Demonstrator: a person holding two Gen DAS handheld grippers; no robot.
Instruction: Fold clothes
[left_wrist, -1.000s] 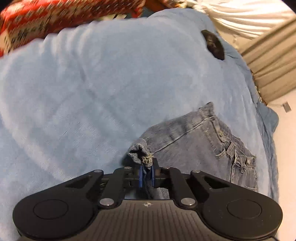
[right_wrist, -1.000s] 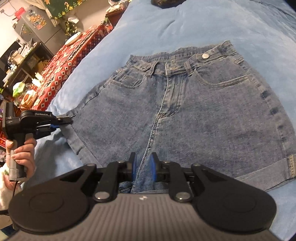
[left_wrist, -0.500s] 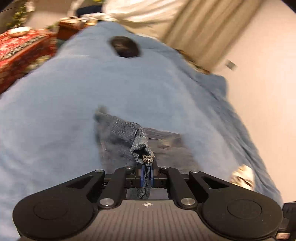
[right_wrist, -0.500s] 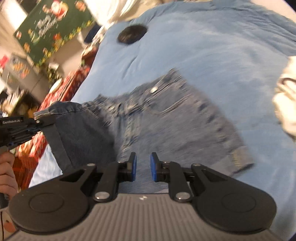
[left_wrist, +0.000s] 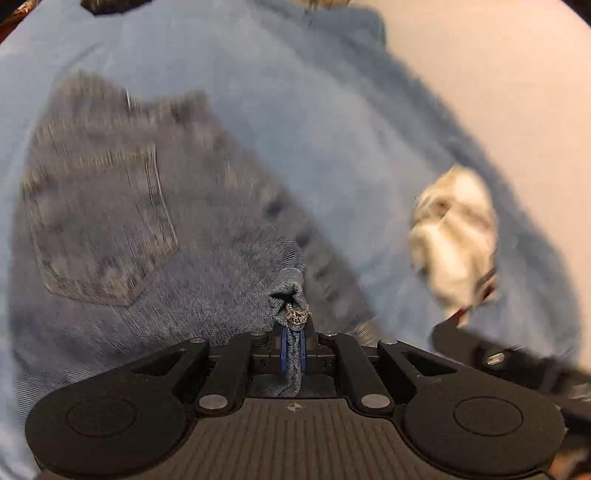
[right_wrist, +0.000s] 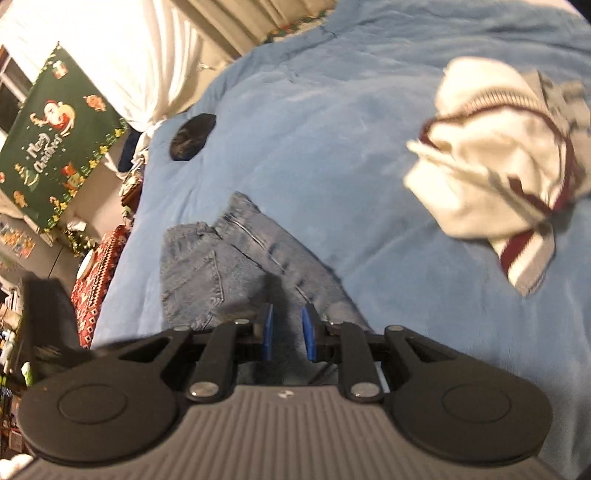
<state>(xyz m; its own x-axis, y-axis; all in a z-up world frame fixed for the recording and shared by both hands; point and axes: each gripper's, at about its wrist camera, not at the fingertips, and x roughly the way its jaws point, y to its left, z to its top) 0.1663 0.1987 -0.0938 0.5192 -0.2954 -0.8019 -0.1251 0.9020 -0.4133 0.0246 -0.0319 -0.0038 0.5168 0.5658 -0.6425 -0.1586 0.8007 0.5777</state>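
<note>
Left claw (left_wrist: 293, 345) is clamped on the hem corner of the shorts (left_wrist: 122, 221); denim is bunched up between the blue pads and pokes out in front of them. Right claw (right_wrist: 288, 338) has its jaws apart with nothing between them. They've just been opening a bit wider, and the pads are bare.

Shorts lie on the blue bed cover (right_wrist: 332, 129), folded over lengthwise: back pocket (left_wrist: 107, 225) up in my left view, waistband pointing away toward the far end of the bed. My corner sits over the shorts' right-hand edge, toward the side where the white sweater (right_wrist: 491, 155) lies crumpled, near but apart from the denim. Left view is motion-blurred, so I can't tell if the two leg hems line up.

My read: half-fold is nearly laid, and the corner needs setting down.

How I'd do it well:
- Lower the held corner onto the matching hem below before letting go, edge on edge, no overhang.
- Keep slight tension along the hem so the top layer lands flat with no ridge at the fold line.
- Use my right claw to pin the lower layer near the crotch seam so it doesn't drag.
- Release only once cloth rests on cloth, then back out level so the pads don't snag the frayed hem.
- Stay clear of the sweater.
</note>
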